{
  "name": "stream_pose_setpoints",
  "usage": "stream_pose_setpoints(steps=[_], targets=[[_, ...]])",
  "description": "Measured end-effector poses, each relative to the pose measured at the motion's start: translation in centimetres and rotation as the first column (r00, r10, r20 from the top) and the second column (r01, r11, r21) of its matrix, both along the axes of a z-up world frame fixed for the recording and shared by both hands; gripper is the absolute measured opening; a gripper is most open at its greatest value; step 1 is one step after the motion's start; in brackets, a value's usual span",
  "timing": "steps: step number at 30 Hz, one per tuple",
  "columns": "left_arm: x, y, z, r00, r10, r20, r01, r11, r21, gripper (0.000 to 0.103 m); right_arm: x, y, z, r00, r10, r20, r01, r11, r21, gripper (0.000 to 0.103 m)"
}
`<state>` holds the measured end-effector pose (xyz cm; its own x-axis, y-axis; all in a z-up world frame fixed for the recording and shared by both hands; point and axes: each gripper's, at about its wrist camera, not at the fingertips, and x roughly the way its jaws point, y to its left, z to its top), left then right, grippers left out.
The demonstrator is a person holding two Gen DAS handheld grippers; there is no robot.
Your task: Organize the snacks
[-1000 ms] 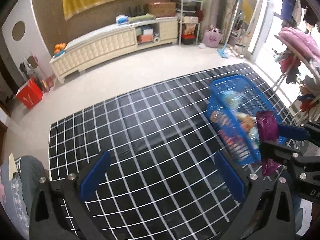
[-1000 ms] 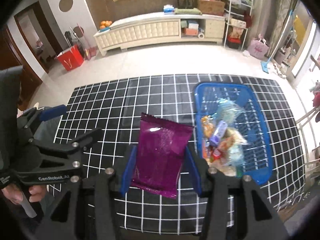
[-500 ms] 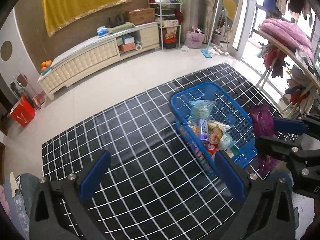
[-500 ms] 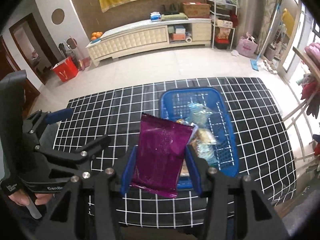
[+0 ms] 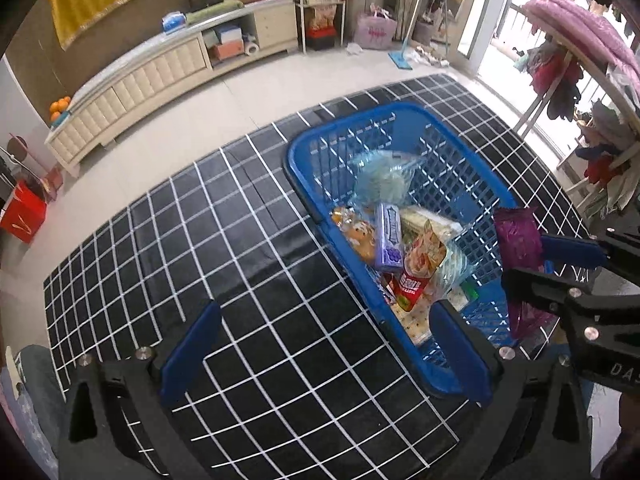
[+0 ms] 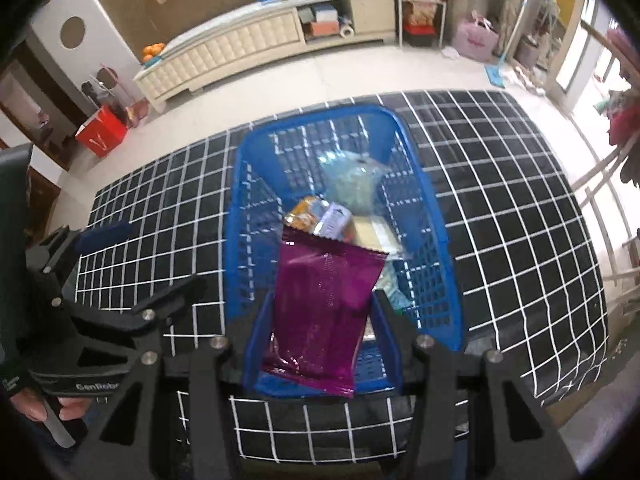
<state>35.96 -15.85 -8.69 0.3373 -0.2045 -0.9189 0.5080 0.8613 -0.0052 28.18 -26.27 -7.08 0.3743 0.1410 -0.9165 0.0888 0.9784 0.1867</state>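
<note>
Holding a purple snack pouch (image 6: 320, 312) clamped between its blue pads, the right gripper (image 6: 318, 344) sits directly over the near end of the blue plastic basket (image 6: 236, 216); pouch is upright-ish, top edge tilted away, lower edge hanging over the basket's near rim, not released. In the left wrist view the same pouch (image 5: 516, 236) shows edge-on at the basket's right side. Left gripper (image 5: 324, 356) has jaws spread wide with nothing between them, hovering over the black white-grid mat (image 5: 160, 248) just beside the basket's near left corner. Basket contents so far: a pale blue crinkly bag (image 5: 380, 180) toward the far end, a small purple-white pack (image 5: 388, 236), a red-and-cream packet (image 5: 420, 268), an orange-printed packet (image 5: 356, 232) and some clear-wrapped items underneath, all piled toward the near half; far end mostly bare mesh. Progress read: well along, several snacks binned, this pouch is mid-delivery. No loose snacks visible on the mat in either view, so this may be the last or near-last item, though the mat's near edge is hidden by the grippers. Remaining: lower a bit, let go so the pouch drops onto the pile, clear the rim. Risk: the pouch catching the near rim and tipping outside.
</note>
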Motion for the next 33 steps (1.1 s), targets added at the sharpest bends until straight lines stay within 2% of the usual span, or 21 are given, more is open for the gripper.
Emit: stream_pose_setpoints(steps=[7,18,22,28,33], targets=[[0.7,-0.9,-1.9,1.000,-0.008,-0.017,0.009,1.000,0.029,0.103,0.4,-0.5,-1.5,1.000,-0.002,-0.027,0.001,1.000,-0.028,0.054],[0.8,-2.3,-3.0,0.999,-0.029,-0.025,0.030,0.997,0.070,0.103,0.5,-1.3,-3.7,0.995,-0.021,-0.094,0.017,0.999,-0.047,0.054],[0.5,-2.7,-3.1,0.999,-0.036,-0.015,0.037,0.996,0.086,0.103,0.5,-1.5,-3.8,0.995,-0.031,-0.093,0.025,0.997,-0.069,0.055],[-0.1,-2.6,-2.7,0.999,-0.039,-0.006,0.039,0.996,0.077,0.103,0.0,-1.9,-3.7,0.994,-0.040,-0.101,0.035,0.998,-0.049,0.056],[-1.5,-1.7,-1.2,0.999,-0.029,0.046,0.027,0.998,0.061,0.103,-1.1,-1.5,-2.7,0.997,-0.030,-0.069,0.026,0.999,-0.047,0.060]])
